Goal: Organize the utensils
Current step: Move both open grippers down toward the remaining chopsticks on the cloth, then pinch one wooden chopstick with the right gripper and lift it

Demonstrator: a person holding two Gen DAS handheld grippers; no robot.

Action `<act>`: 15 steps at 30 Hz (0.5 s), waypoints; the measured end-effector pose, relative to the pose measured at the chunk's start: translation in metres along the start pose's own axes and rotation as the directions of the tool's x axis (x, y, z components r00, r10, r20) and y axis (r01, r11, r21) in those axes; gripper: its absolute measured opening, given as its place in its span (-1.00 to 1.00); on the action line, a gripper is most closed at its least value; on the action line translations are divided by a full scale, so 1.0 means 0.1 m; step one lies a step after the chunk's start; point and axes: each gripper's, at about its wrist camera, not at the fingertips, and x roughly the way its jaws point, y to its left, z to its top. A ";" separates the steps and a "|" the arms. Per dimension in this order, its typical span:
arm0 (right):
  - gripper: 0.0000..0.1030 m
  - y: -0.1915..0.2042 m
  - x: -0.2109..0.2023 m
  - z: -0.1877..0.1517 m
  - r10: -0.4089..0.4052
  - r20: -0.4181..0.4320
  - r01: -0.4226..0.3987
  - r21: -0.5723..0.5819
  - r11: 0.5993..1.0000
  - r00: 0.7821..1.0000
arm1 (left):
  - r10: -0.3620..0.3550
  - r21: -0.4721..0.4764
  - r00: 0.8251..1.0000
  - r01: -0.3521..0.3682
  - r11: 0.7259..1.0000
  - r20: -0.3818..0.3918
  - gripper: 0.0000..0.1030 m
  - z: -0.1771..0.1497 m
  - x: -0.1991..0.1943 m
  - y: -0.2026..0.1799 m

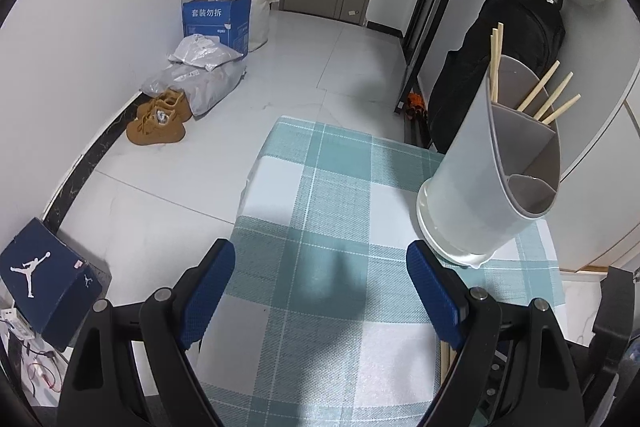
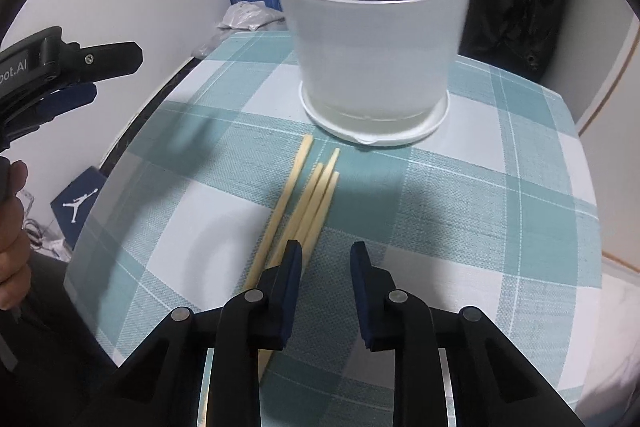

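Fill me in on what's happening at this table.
A person with a gripper in each hand is sorting chopsticks into a divided holder on a checked tablecloth. Several chopsticks already stand in its back compartments; four more lie loose on the cloth in front of it. The right gripper hangs open just above their near ends, holding nothing. The left gripper is open and empty too, off to the left.

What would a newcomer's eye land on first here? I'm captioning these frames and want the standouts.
First, the tall white utensil holder standing at the far side of the checked tablecloth, with chopsticks already poking from its rear compartments. Next, the loose chopsticks lying on the cloth in front of it, just ahead of the open right gripper. The left gripper hovers open over bare cloth.
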 end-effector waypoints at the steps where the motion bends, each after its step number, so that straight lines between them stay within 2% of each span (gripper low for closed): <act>1: -0.54 0.03 0.00 0.00 -0.009 -0.001 0.009 -0.008 1.000 1.000 | 0.000 -0.001 1.000 0.000 1.000 -0.001 0.64 0.01 0.00 0.00; 7: -0.55 0.08 0.00 0.03 -0.059 -0.025 0.059 0.012 0.998 0.998 | -0.021 -0.034 1.000 0.020 0.999 -0.014 0.64 0.05 0.00 0.06; 10: -0.65 0.08 0.02 0.04 -0.093 -0.045 0.094 0.016 0.995 0.995 | -0.022 -0.043 1.000 0.022 0.999 -0.003 0.64 0.07 -0.03 0.08; 15: -0.65 0.07 0.04 0.08 -0.096 -0.062 0.098 0.019 0.995 0.993 | -0.033 -0.073 0.999 0.033 0.997 0.000 0.64 0.10 -0.05 0.13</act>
